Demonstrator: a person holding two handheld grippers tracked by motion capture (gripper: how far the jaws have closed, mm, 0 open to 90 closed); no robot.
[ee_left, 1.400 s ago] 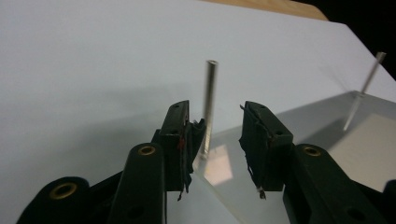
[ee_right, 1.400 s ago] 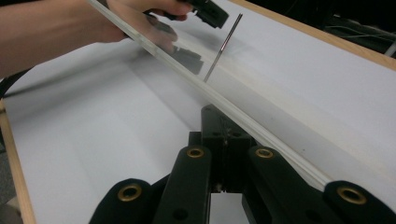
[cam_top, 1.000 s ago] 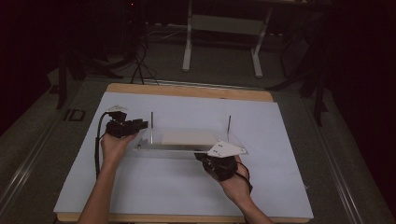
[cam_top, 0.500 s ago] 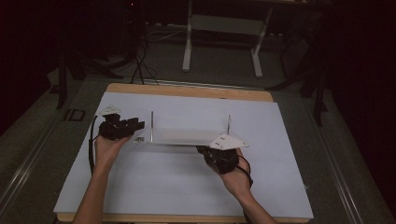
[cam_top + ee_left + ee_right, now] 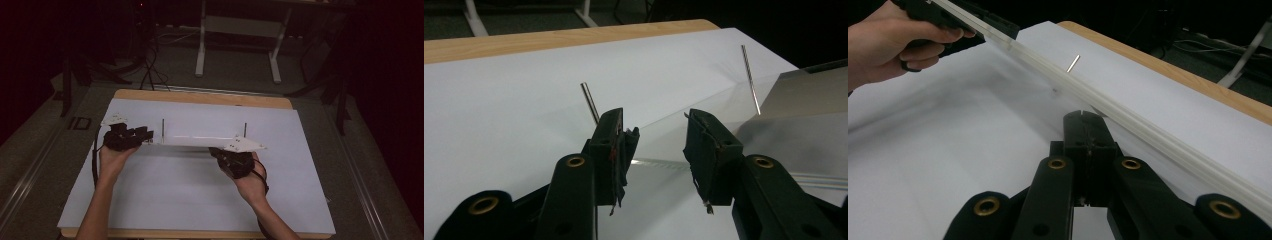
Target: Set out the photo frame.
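From the high view I see the worktop (image 5: 200,97), a wooden board almost wholly covered by a white sheet (image 5: 190,195). Across the sheet's far half lies a long, thin clear panel (image 5: 200,137) with two thin metal rods, the left rod (image 5: 163,130) and the right rod (image 5: 245,129), standing upright from it near its ends.

My left tongs (image 5: 145,134) sit at the panel's left end, and my right tongs (image 5: 227,152) at its near edge toward the right end.

The left gripper view adds what the high one cannot: the left tongs (image 5: 659,142) are spread apart, and the panel's glossy edge (image 5: 659,162) runs across the gap between them; I cannot tell whether either touches it.

In the right gripper view the right tongs (image 5: 1088,135) are pressed together, right against the panel's pale ribbed edge (image 5: 1148,132), though I cannot tell if anything is pinched. Farther off, my left hand (image 5: 893,40) grips its tool at the panel's other end.
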